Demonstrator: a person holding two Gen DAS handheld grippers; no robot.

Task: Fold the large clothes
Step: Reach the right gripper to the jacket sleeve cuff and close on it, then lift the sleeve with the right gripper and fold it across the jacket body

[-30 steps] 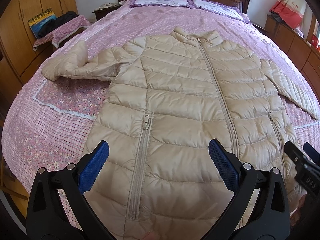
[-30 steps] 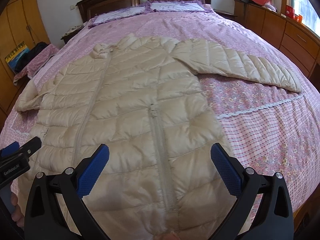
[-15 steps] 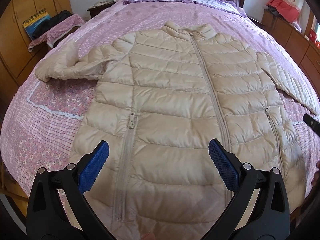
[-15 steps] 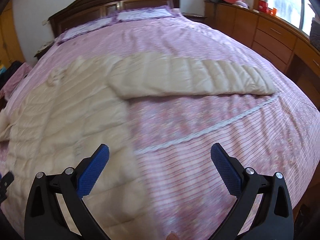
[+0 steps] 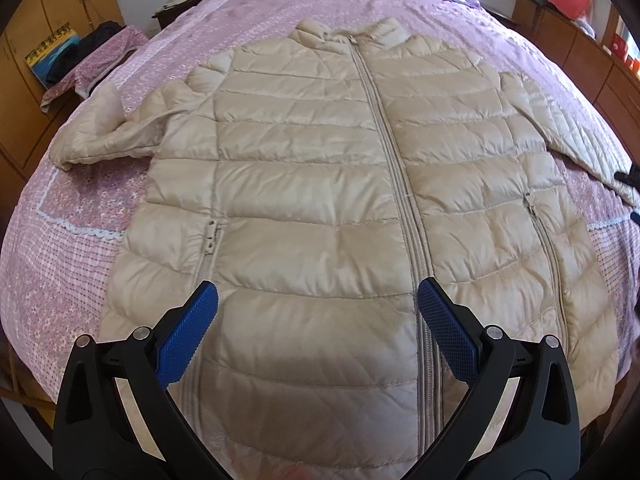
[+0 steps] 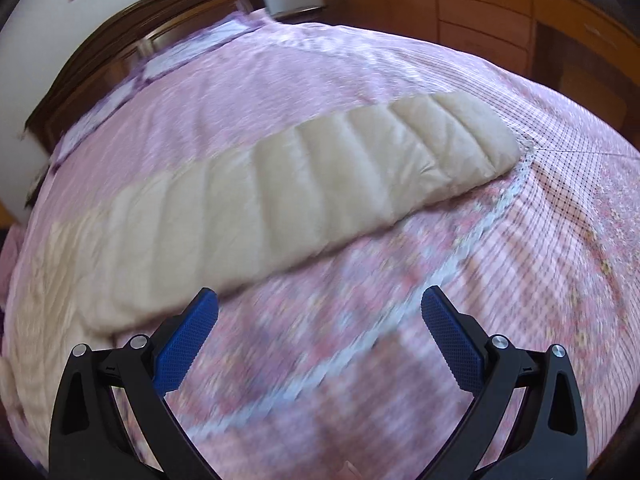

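Garment: a beige quilted puffer jacket [image 5: 320, 208] of shiny thin fabric, zipped shut, front side up.
Where it lies: spread flat on a bed with a pink and purple floral bedspread [image 5: 72, 240]; its hem is at the bed's foot end, nearest the cameras.
Direction: its stand-up collar [image 5: 352, 34] points toward the dark wooden headboard [image 6: 132, 44]; the long axis follows the centre zip [image 5: 396, 184] from hem to collar, along the length of the bed.
Sleeves: the left-side sleeve [image 5: 116, 132] bends back on itself beside the body; the right-side sleeve [image 6: 304, 184] stretches straight out across the bedspread, its cuff toward the bed's right edge.
Handling, as a guess: light, soft and puffy, likely slippery; it should spring back and slide rather than hold a crease, so folds may need pressing down.
Where to grip: probably the cuff end of the outstretched sleeve, a thin pinchable edge; the hem corners would also suit.
Left gripper [image 5: 318, 320]: jaws wide open, holding nothing, above the hem of the jacket.
Right gripper [image 6: 319, 322]: jaws wide open, empty, over bare bedspread just beside the straight sleeve; this view is blurred.
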